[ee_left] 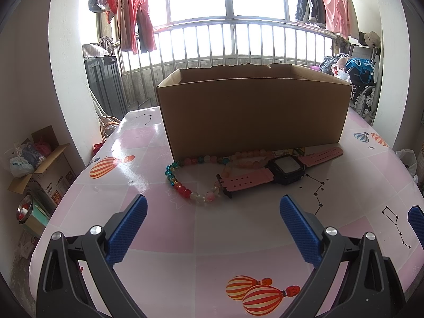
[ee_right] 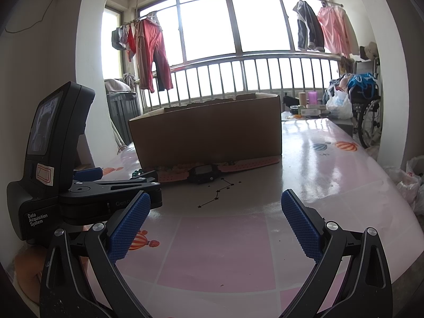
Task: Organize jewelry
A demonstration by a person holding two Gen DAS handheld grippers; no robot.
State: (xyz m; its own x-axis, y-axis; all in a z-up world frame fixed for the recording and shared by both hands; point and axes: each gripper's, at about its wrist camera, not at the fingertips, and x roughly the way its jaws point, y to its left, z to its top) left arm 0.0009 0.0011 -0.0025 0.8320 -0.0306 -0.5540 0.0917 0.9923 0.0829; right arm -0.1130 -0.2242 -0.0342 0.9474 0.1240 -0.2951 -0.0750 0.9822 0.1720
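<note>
Left gripper (ee_left: pixel 213 205) jaws spread wide, empty, above the table (ee_left: pixel 238 228). Just ahead: beaded bracelet (ee_left: pixel 194 177) lying in a loop; to its right a pink-strapped watch (ee_left: pixel 285 169), long axis near-left to far-right, face up. Cardboard box (ee_left: pixel 254 111) behind both. Right gripper (ee_right: pixel 216 204) also spread wide and empty; watch ahead-left.

A pink balloon-print table (ee_left: pixel 238 228) is seen, with a box (ee_left: pixel 254 111), beads (ee_left: pixel 190 182) and a watch (ee_left: pixel 286 168) laid on it.
</note>
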